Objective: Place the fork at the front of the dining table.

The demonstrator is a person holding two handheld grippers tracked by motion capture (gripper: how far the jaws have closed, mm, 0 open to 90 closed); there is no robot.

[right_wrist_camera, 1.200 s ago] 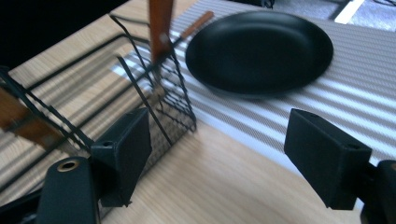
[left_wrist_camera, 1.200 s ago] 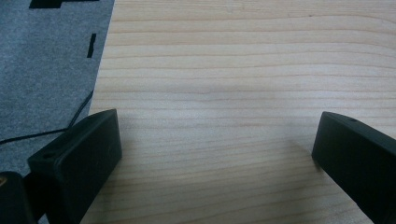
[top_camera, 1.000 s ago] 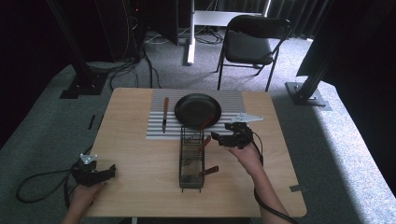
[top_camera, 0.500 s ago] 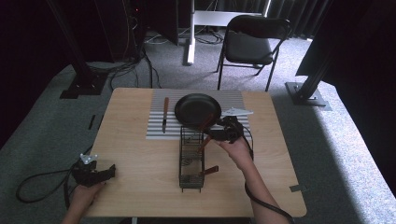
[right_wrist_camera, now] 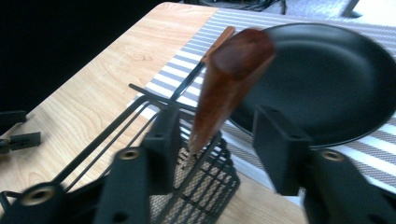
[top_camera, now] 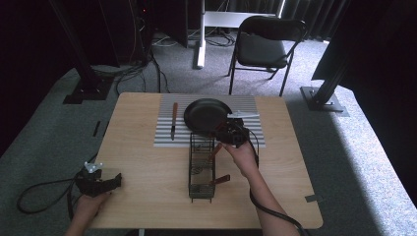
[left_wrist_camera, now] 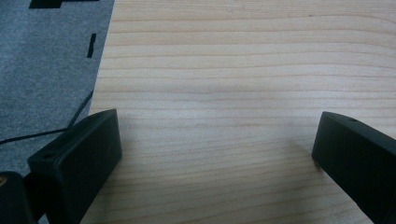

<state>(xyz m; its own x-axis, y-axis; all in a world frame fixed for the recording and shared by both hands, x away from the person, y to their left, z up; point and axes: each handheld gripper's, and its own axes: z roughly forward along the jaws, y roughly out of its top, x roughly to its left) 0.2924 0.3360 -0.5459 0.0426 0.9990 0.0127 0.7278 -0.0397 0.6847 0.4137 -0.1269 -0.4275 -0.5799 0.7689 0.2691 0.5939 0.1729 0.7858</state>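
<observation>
A black wire basket [top_camera: 201, 169] lies along the middle of the table. A wooden handle [top_camera: 216, 148] sticks up from its far end. My right gripper [top_camera: 225, 135] is at that end, open. In the right gripper view the tilted brown handle [right_wrist_camera: 233, 79] rises between the two jaws of this gripper [right_wrist_camera: 218, 123], with a gap on each side, above the basket's mesh [right_wrist_camera: 205, 186]. A second wooden handle [top_camera: 223, 179] pokes out of the basket's near right side. My left gripper [top_camera: 110, 181] rests at the table's front left edge, jaws wide open [left_wrist_camera: 215, 140] over bare wood.
A black pan [top_camera: 206, 115] [right_wrist_camera: 327, 79] sits on a striped mat [top_camera: 162, 137] just beyond the basket. A wooden-handled knife [top_camera: 173, 119] [right_wrist_camera: 217, 44] lies on the mat's left part. A folding chair [top_camera: 263, 46] stands behind the table.
My right gripper has moved left and away from the person, from beside the basket to the handle at its far end. The left gripper has stayed put.
</observation>
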